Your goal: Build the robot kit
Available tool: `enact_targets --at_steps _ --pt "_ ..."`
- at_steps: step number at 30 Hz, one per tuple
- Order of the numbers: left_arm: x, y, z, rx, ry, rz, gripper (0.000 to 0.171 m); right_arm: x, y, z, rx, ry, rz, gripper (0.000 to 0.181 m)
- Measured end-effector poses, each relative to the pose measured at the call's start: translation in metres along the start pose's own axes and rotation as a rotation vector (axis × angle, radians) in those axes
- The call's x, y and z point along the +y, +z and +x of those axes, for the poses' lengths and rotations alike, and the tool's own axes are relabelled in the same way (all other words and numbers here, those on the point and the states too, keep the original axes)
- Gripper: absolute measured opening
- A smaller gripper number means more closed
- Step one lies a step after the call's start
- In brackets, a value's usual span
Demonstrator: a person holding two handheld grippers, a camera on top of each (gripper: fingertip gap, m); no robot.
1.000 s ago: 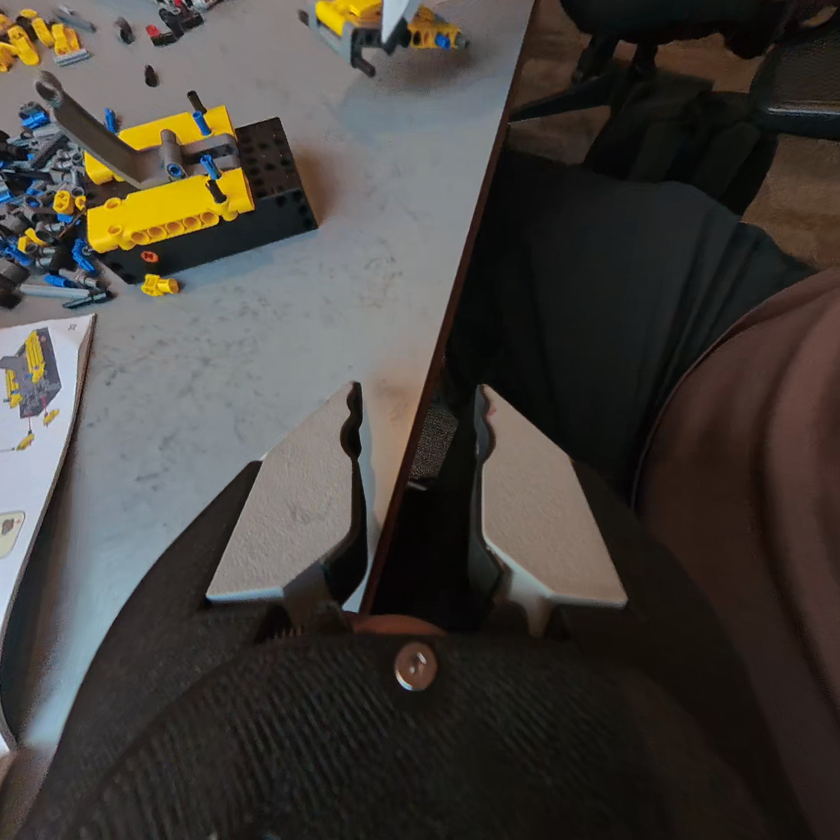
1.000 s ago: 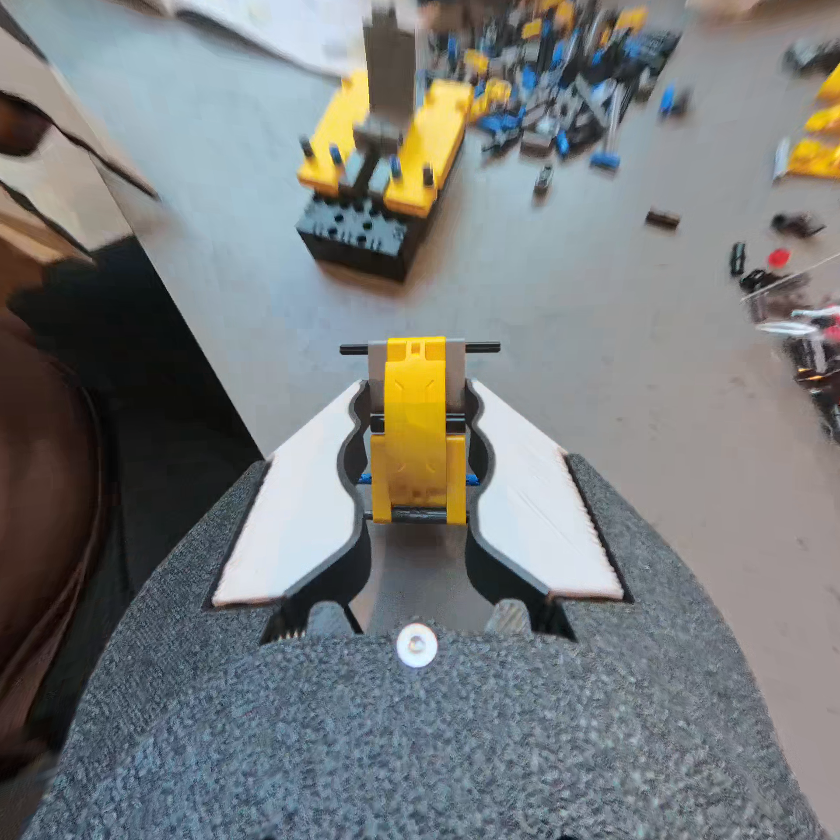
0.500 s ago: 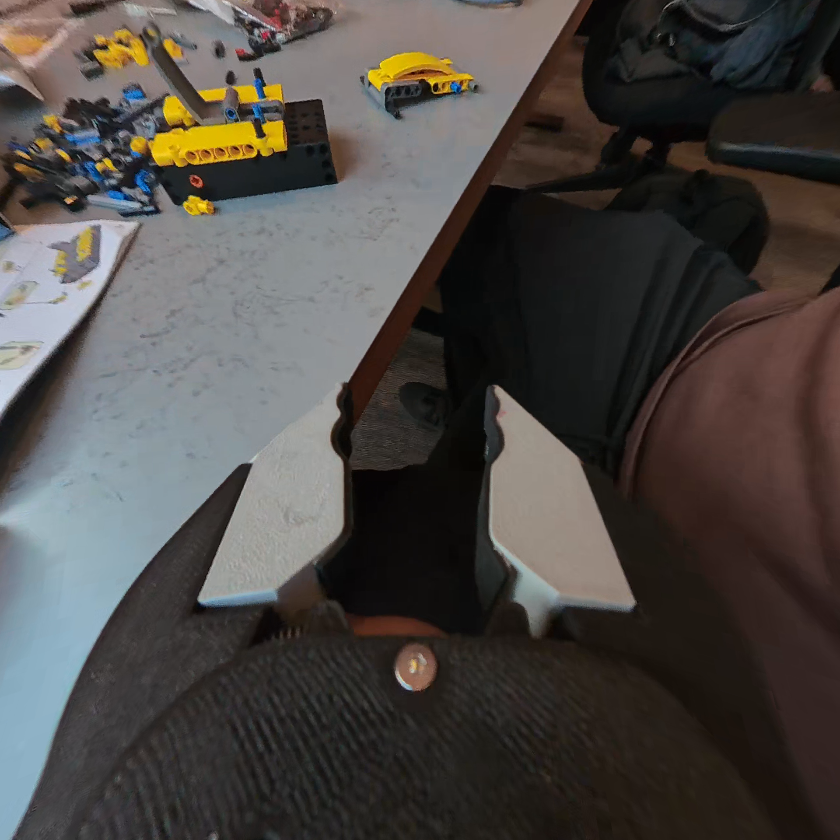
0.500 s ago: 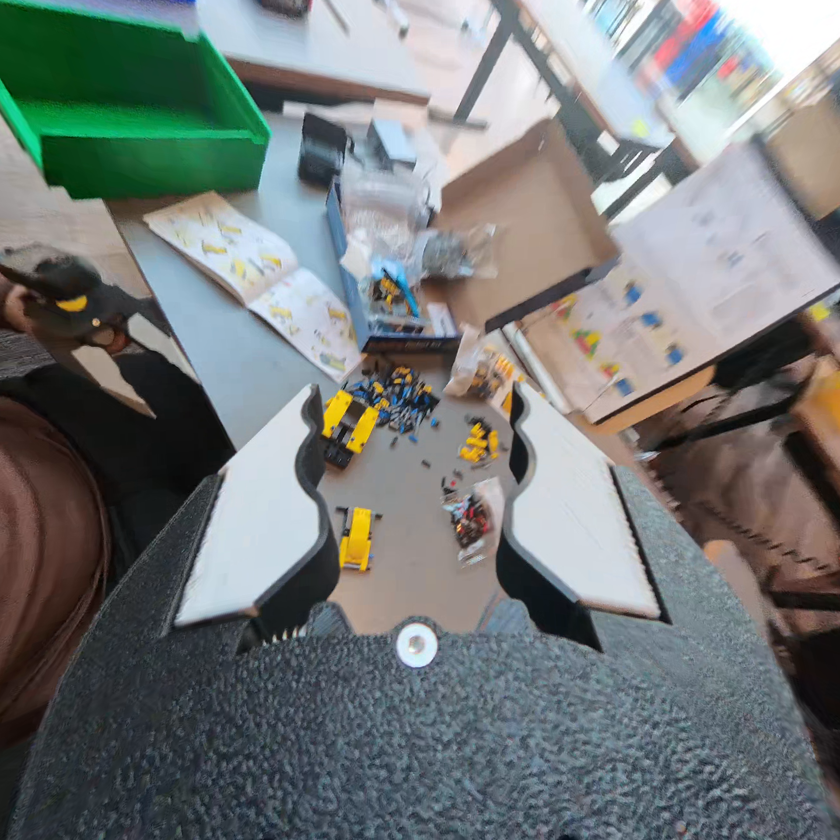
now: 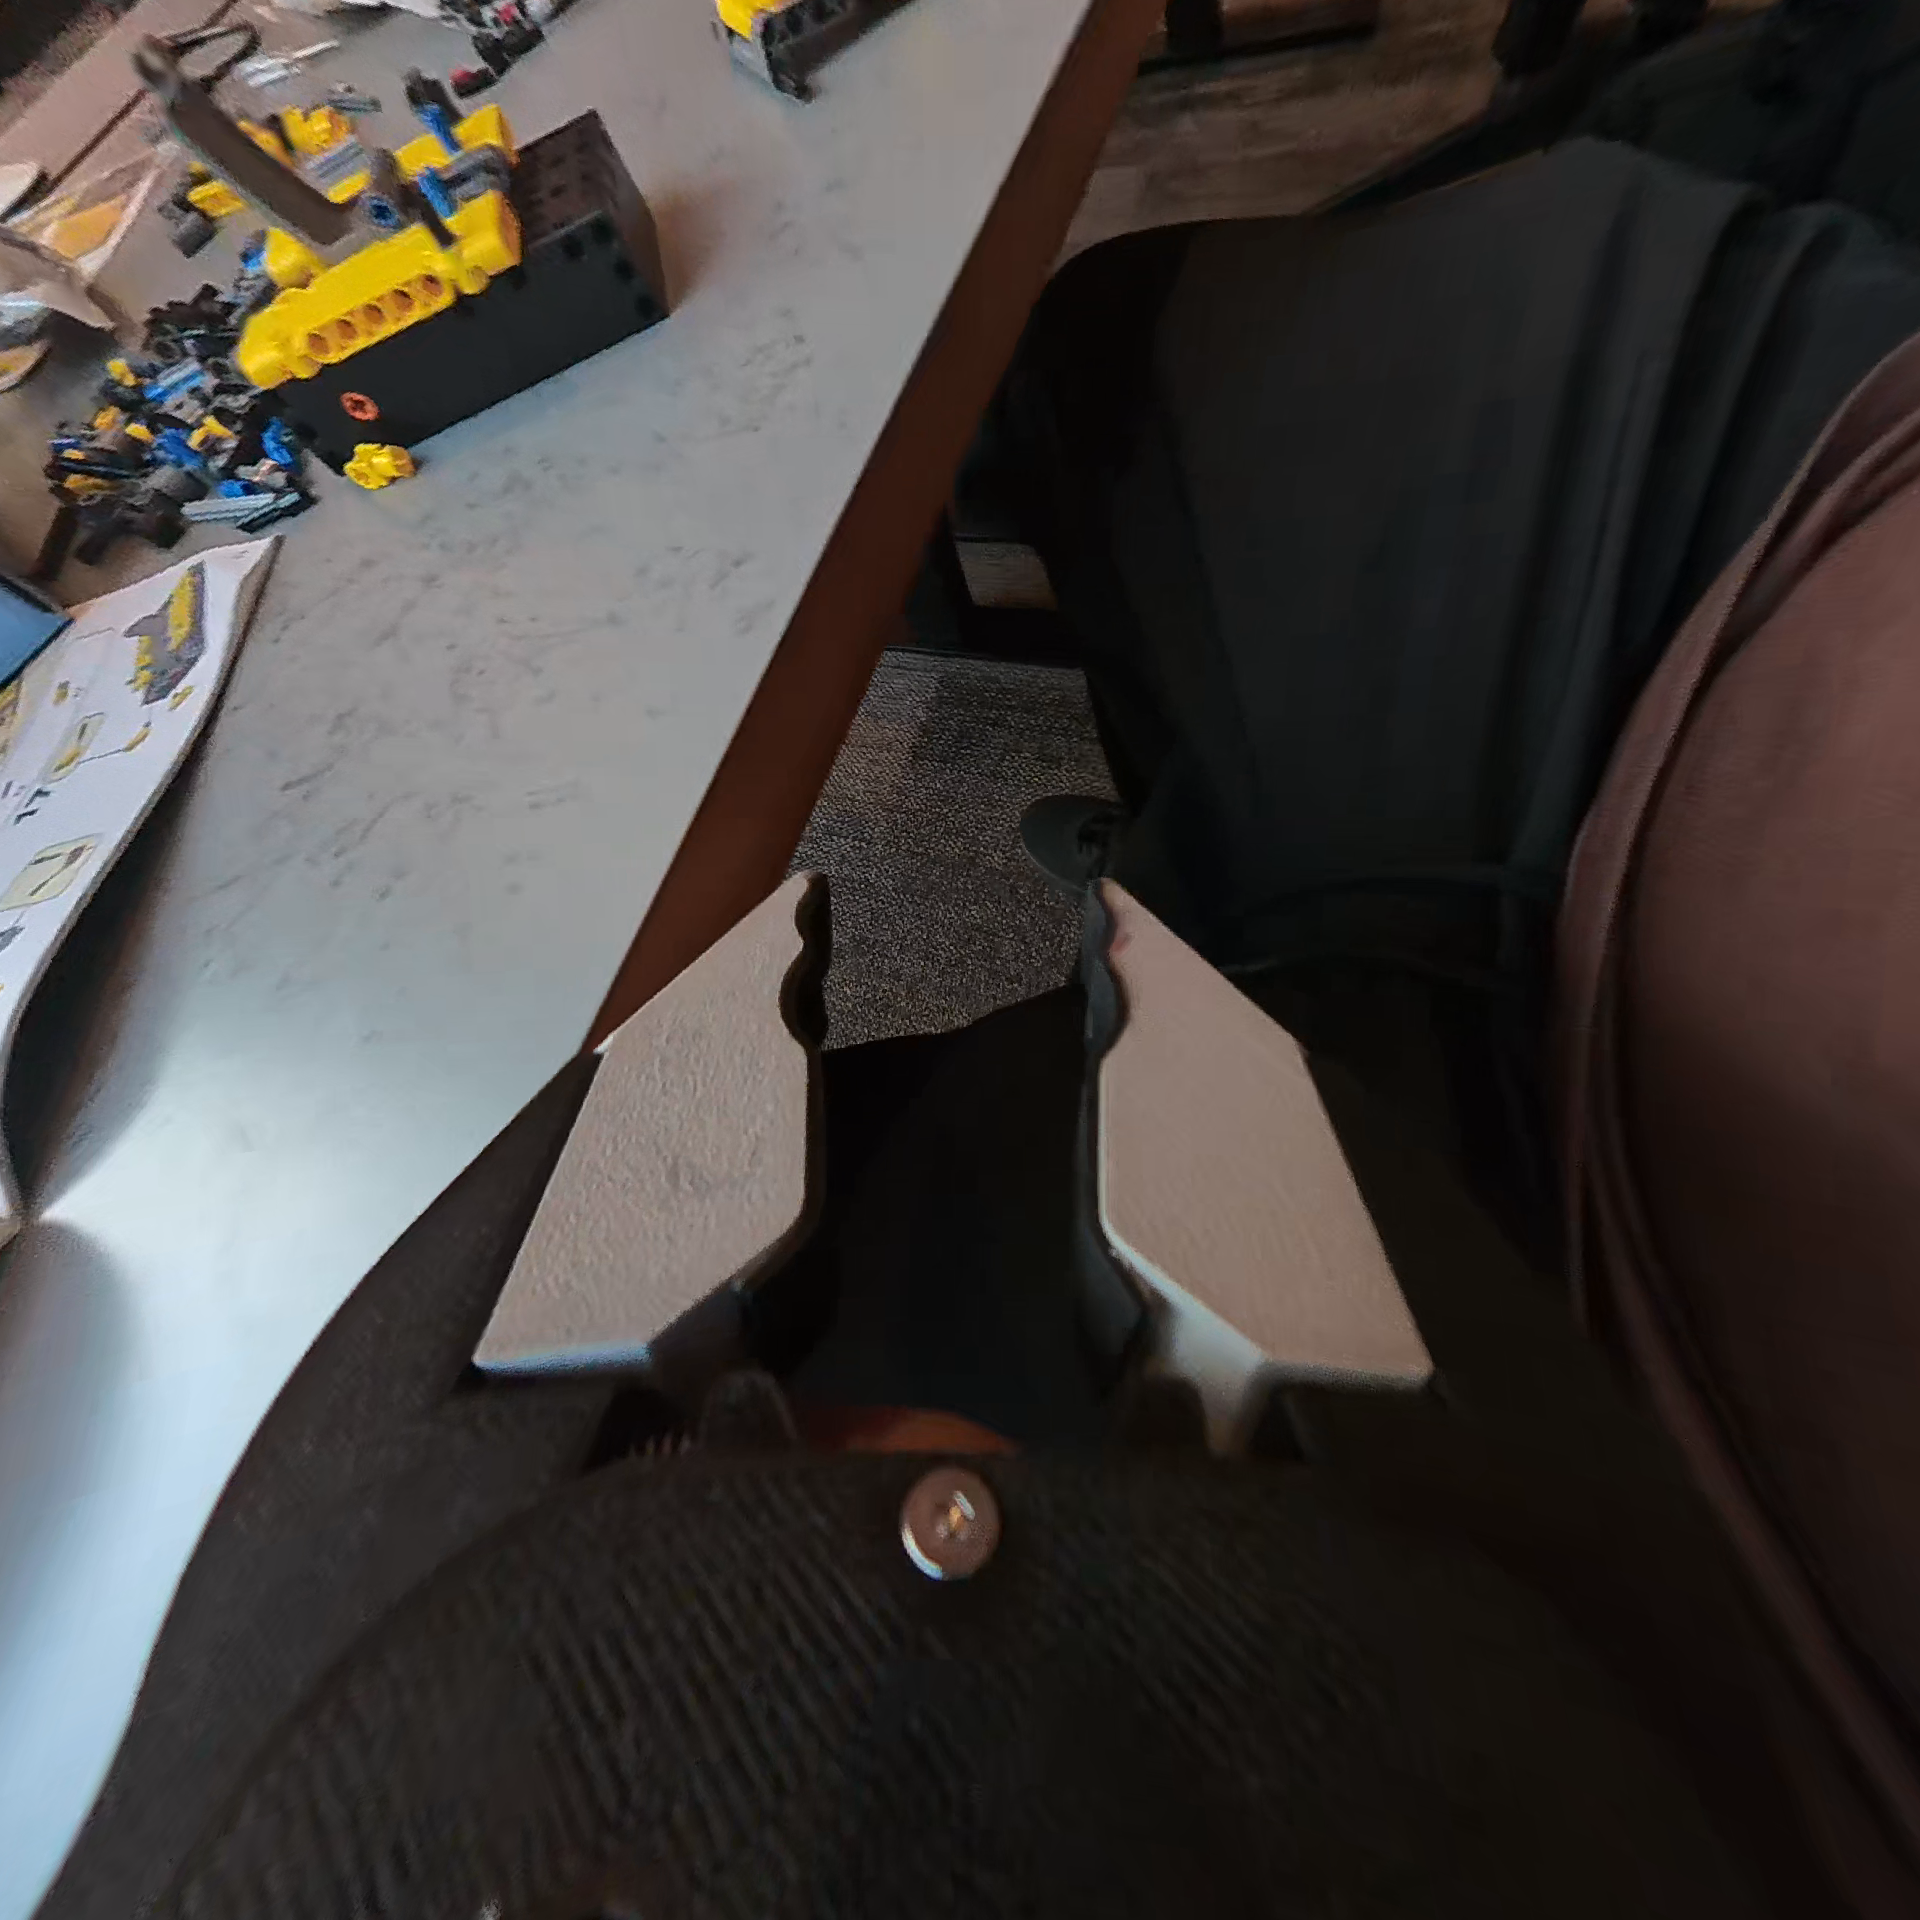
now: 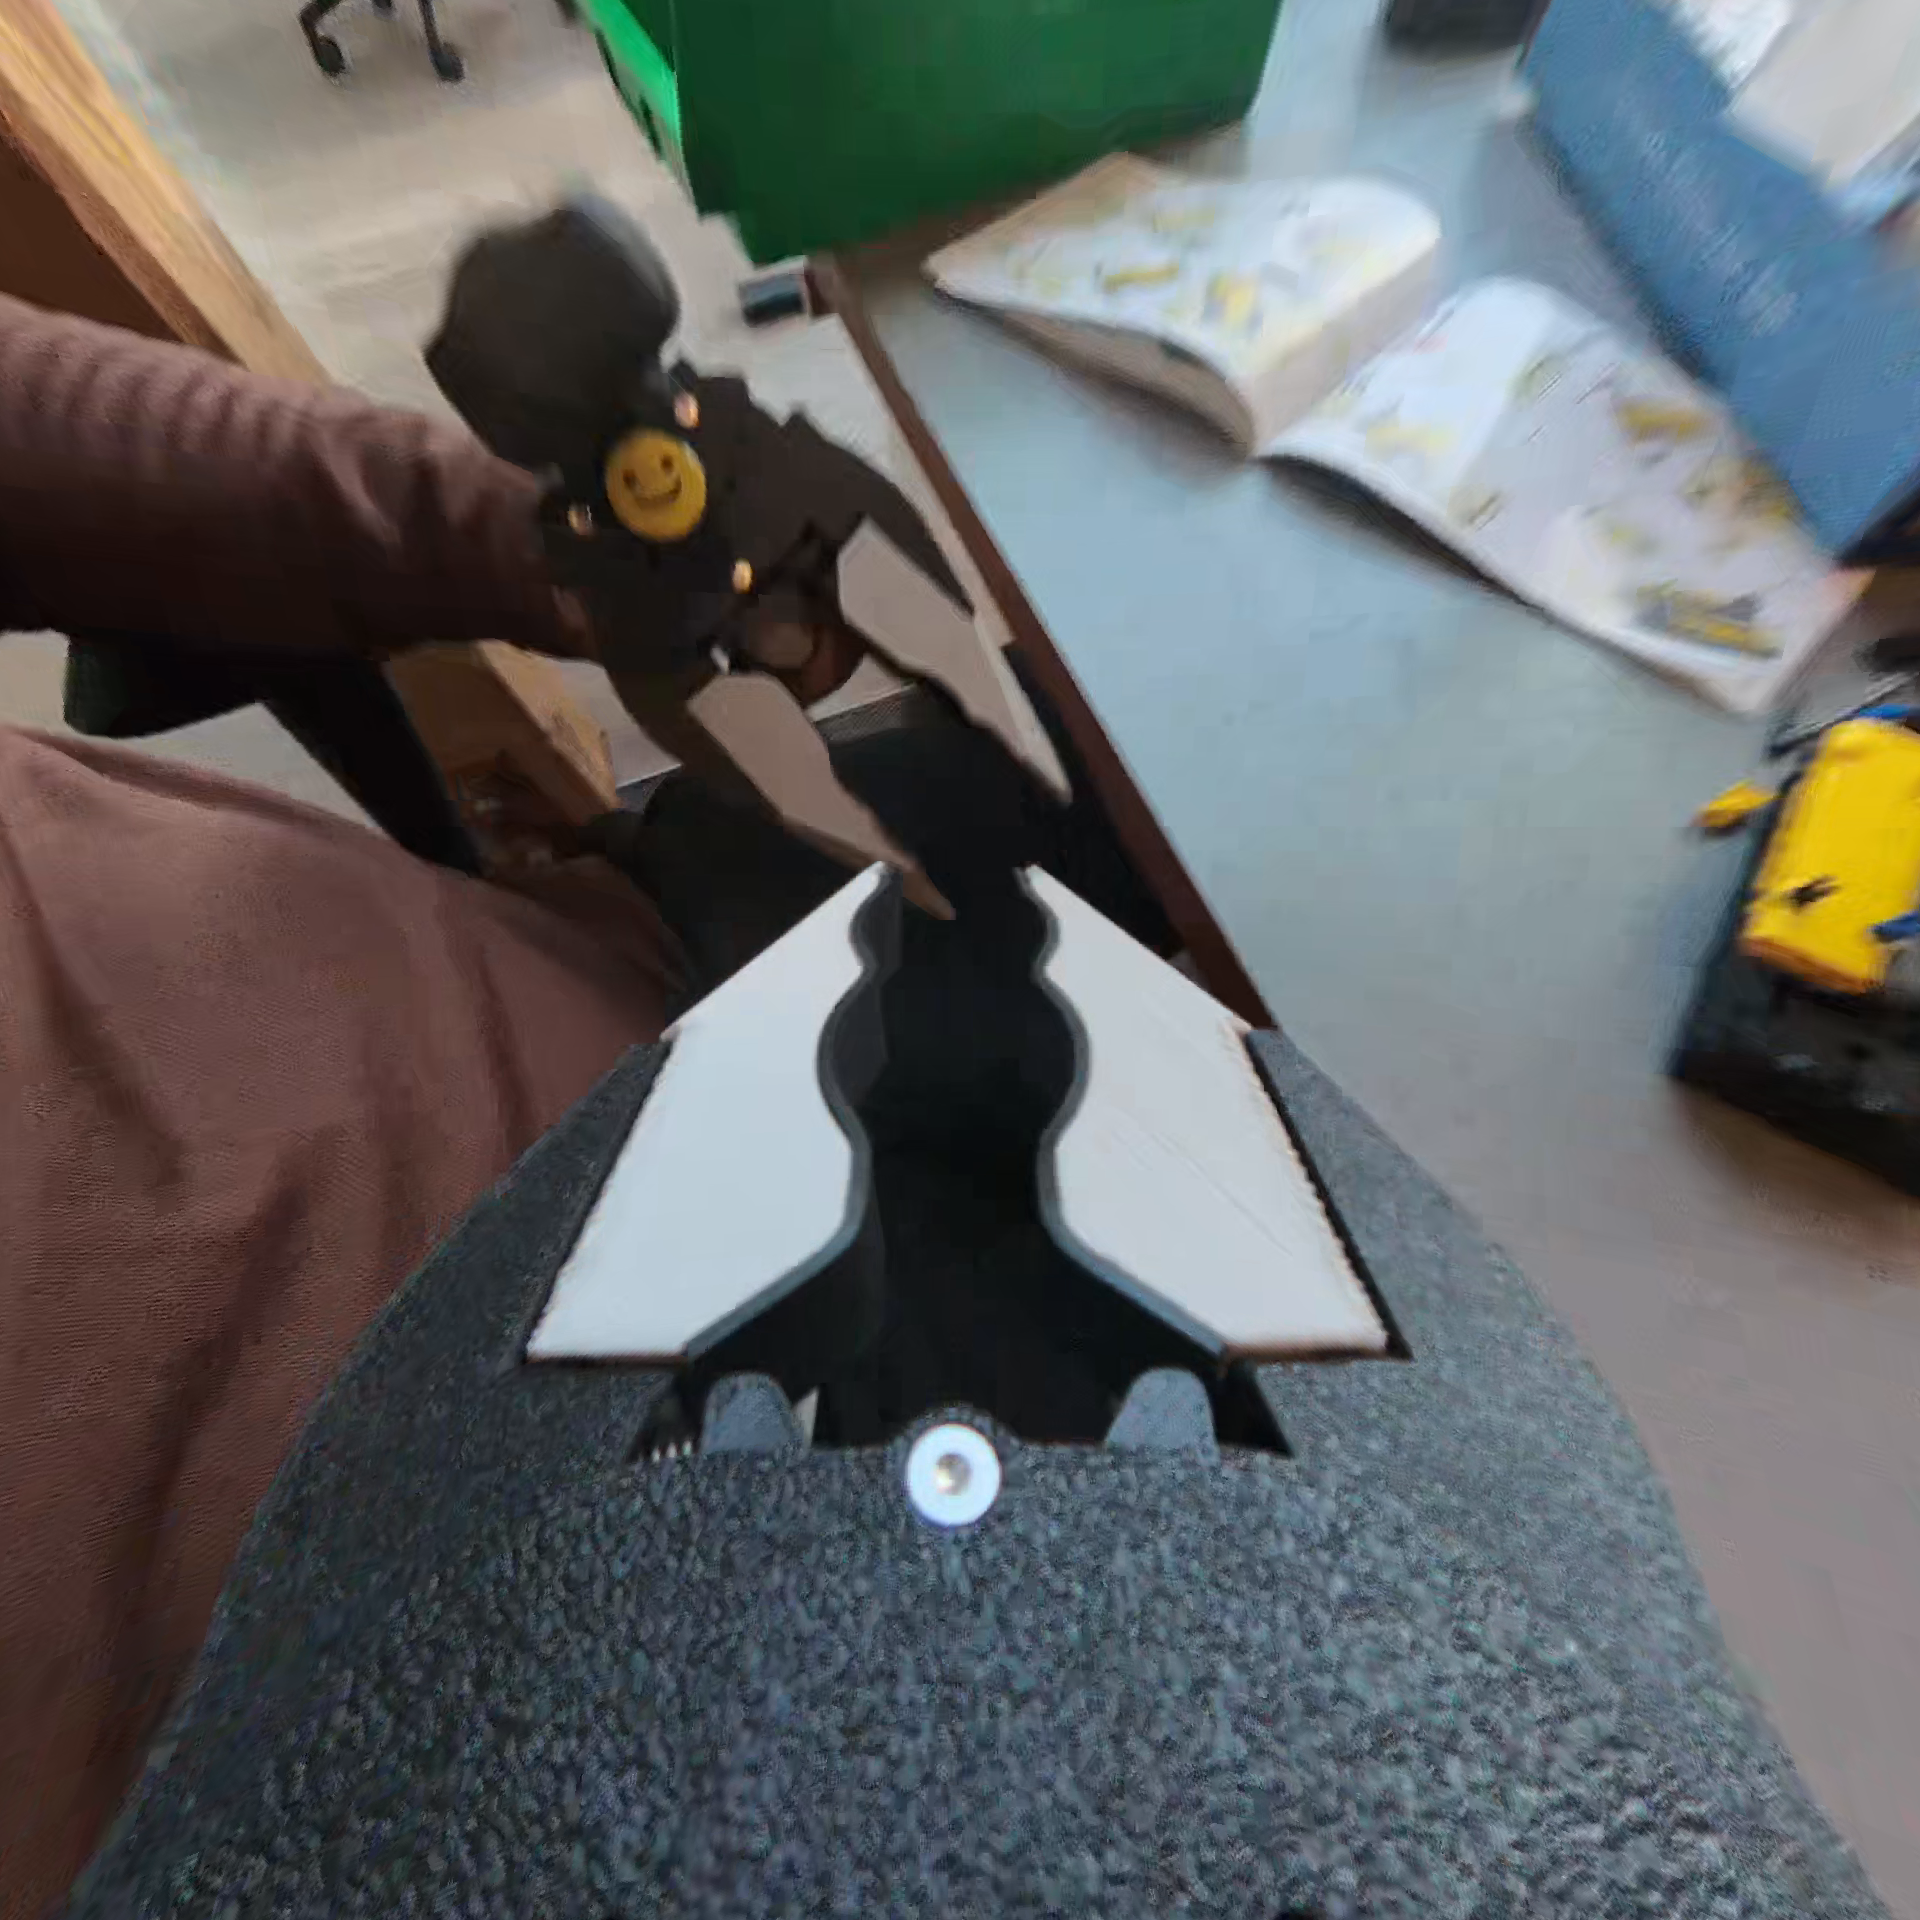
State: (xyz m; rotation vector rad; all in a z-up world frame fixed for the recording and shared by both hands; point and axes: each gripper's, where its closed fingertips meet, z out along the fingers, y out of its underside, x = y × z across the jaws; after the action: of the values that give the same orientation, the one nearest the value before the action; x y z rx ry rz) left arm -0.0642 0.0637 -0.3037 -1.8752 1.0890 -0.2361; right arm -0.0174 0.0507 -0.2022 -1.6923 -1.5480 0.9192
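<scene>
My left gripper is open and empty. It hangs just off the brown edge of the grey table, over carpet and a person's dark trousers. It also shows in the right wrist view, held by a hand in a brown sleeve, with a yellow smiley sticker on it. My right gripper is open and empty, pointing at the left gripper's tips beside the table edge. A yellow and black brick model stands on the table far from both, and shows at the right in the right wrist view.
A pile of small blue, black and yellow pieces lies left of the model, with one loose yellow piece. An open instruction booklet, a blue box and a green bin lie farther off. A small yellow assembly sits near the table edge. There is about 11 cm between the tips of the two grippers.
My right gripper let go of the small yellow assembly, rose, then swung down towards the table edge with its jaws narrower. My left gripper drew back off the table edge, its jaws wider.
</scene>
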Motion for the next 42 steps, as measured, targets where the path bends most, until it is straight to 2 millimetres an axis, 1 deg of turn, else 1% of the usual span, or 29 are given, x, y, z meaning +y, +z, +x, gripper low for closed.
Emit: enact_targets --at_steps 1,2,3,5,7,9,10,12,16,18,21,25,28,30,32,34,35,36,38,40,42 --pt "-0.001 -0.003 -0.004 -0.014 -0.017 0.008 0.044 0.015 0.014 -0.004 -0.026 0.014 -0.028 0.015" --pt "-0.004 -0.005 -0.007 -0.021 -0.036 0.021 0.044 0.025 0.024 -0.005 -0.029 0.006 -0.046 0.013" --pt "-0.007 -0.007 -0.008 -0.020 -0.052 0.038 0.043 0.032 0.033 -0.006 -0.024 -0.012 -0.059 0.017" --pt "-0.011 -0.008 -0.008 -0.010 -0.076 0.061 0.043 0.040 0.048 -0.015 -0.049 -0.048 -0.072 0.024" --pt "-0.013 -0.007 -0.005 0.015 -0.089 0.076 0.043 0.048 0.061 -0.023 -0.091 -0.100 -0.072 0.025" --pt "-0.013 -0.005 -0.003 0.035 -0.089 0.069 0.043 0.057 0.072 -0.024 -0.108 -0.121 -0.089 0.027" --pt "-0.012 -0.004 -0.002 0.042 -0.087 0.067 0.044 0.057 0.075 -0.026 -0.136 -0.106 -0.090 0.030" --pt "-0.009 -0.004 -0.001 0.053 -0.097 0.068 0.044 0.047 0.077 -0.029 -0.180 -0.084 -0.037 0.031" --pt "-0.003 -0.002 0.002 0.080 -0.144 0.058 0.044 0.032 0.077 -0.013 -0.156 -0.109 0.041 0.034" --pt "-0.006 0.003 0.003 0.098 -0.169 0.067 0.044 0.026 0.075 -0.004 -0.144 -0.125 0.079 0.035" --pt "-0.014 0.014 0.008 0.128 -0.194 0.077 0.045 0.013 0.073 0.004 -0.150 -0.129 0.151 0.035" --pt "-0.019 0.032 0.011 0.148 -0.160 0.093 0.043 -0.008 0.067 0.015 -0.172 -0.102 0.265 0.034" --pt "-0.021 0.037 0.011 0.160 -0.085 0.131 0.039 -0.015 0.061 0.022 -0.220 -0.031 0.326 0.038" --pt "-0.016 0.039 0.007 0.159 -0.092 0.150 0.032 -0.016 0.060 0.032 -0.211 -0.002 0.347 0.037" --pt "-0.008 0.041 -0.002 0.159 -0.111 0.128 0.030 -0.013 0.063 0.042 -0.189 0.010 0.334 0.038" --pt "-0.006 0.039 -0.007 0.165 -0.115 0.137 0.014 -0.010 0.067 0.047 -0.177 0.013 0.322 0.038" --pt "-0.008 0.038 -0.007 0.168 -0.122 0.144 0.018 -0.008 0.069 0.048 -0.178 0.016 0.318 0.038" --pt "-0.010 0.037 -0.003 0.181 -0.123 0.153 0.028 -0.004 0.071 0.048 -0.177 0.018 0.306 0.038" --pt "-0.011 0.034 0.005 0.192 -0.101 0.153 0.028 0.001 0.074 0.047 -0.160 0.021 0.284 0.039" --pt "-0.005 0.028 0.011 0.187 -0.094 0.126 0.030 0.005 0.071 0.045 -0.128 0.043 0.293 0.038" --pt "-0.001 0.016 0.013 0.154 -0.157 0.113 0.031 0.013 0.066 0.037 -0.117 0.090 0.279 0.041"
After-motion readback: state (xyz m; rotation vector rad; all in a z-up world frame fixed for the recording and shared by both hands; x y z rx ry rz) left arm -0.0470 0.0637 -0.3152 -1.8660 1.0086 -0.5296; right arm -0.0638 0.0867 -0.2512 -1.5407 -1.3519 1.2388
